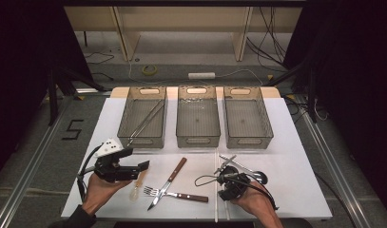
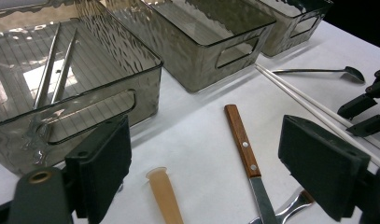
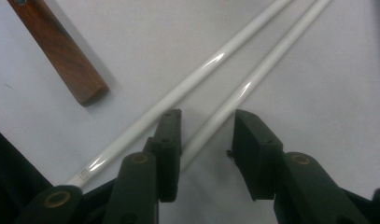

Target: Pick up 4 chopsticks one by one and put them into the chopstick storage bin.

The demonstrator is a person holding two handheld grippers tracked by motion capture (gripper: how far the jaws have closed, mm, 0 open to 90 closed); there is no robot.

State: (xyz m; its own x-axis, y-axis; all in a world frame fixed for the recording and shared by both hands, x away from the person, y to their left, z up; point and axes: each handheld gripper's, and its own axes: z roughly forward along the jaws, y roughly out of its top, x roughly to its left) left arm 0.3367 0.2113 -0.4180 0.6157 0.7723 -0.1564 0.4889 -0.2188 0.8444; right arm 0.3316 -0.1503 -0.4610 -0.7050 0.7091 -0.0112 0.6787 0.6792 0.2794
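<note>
step: right gripper (image 3: 204, 126) straddles one of two long white chopsticks (image 3: 239, 91) lying on the white table (image 1: 286, 128), jaws apart, not yet pinching.
advice: centre it, close squarely.
left gripper (image 2: 204, 163): released, idle.

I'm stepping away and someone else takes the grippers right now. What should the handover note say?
Right gripper: low over the white chopsticks, jaws partly open astride one stick, the other stick just outside them; nothing clamped yet.
Left gripper: open and holding nothing, above the beige-handled utensil, near the wooden-handled knife.
Bins: metal tongs already lie in the left bin; the middle bin and right bin hold nothing.
Left on the table: chopsticks, knife, fork, beige-handled utensil, metal ladle.
Likely next: close on the chopsticks and bin them.
</note>
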